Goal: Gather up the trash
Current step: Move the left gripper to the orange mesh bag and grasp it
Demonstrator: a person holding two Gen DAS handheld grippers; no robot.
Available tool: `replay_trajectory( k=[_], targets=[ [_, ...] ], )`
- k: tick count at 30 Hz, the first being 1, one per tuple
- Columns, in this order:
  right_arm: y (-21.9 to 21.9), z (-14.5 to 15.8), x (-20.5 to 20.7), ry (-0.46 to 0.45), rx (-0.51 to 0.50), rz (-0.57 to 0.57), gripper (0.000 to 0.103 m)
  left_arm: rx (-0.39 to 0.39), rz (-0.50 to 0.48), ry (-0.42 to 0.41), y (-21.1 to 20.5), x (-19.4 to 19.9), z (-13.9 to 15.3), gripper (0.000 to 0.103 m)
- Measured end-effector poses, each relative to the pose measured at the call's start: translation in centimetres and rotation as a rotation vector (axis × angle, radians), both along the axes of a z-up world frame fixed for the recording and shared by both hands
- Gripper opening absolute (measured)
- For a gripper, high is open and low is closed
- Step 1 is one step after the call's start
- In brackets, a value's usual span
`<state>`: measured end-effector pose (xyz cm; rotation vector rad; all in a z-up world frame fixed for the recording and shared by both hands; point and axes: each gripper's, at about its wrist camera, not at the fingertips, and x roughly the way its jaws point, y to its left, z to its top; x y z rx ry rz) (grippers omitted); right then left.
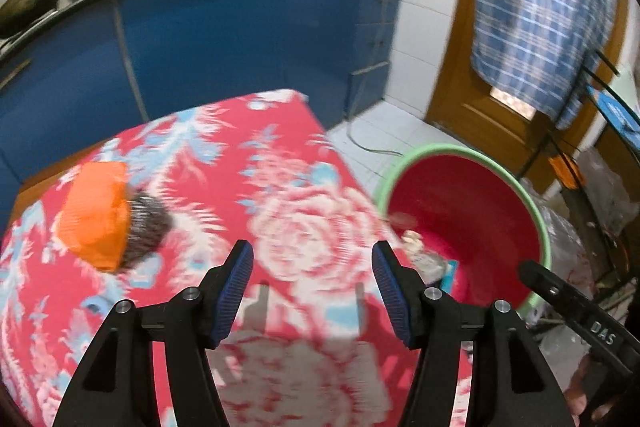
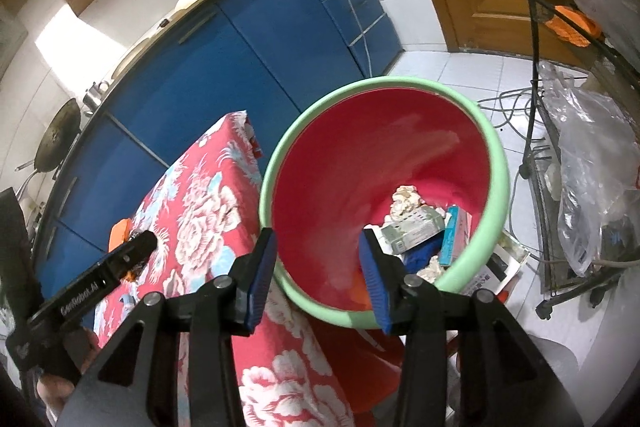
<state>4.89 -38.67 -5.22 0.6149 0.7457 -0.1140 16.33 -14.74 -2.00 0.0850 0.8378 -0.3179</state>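
The cloth [image 1: 280, 195] is red with white and pale-blue flowers. On it lies an orange wrapper [image 1: 96, 211]. The bin [image 2: 384, 163] beside the cloth is red inside with a mint-green rim. Cabinets [image 1: 224, 35] behind are blue; a blue-and-white plaid cloth [image 1: 540, 7] hangs on the brown door [image 1: 460, 67].

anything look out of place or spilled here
Nothing is spilled. One leftover stands out: an orange wrapper with a dark scrubby thing lies alone on the flowered tablecloth, while the other trash, boxes and crumpled paper, sits inside the red bucket beside the table.
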Motion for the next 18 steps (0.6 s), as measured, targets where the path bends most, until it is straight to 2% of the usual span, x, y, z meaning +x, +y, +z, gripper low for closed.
replay_trajectory(
  k=[7,18],
  targets=[
    [2.0,1.2,0.7,-0.015,-0.012,0.039,0.046,0.015,0.127,-0.025,5.5,1.8,1.1,0.064],
    [5.0,2.4,1.6,-0.019,-0.027,0.087,0.050,0.066,0.263,-0.034,13.1,5.6,1.4,0.064]
  ],
)
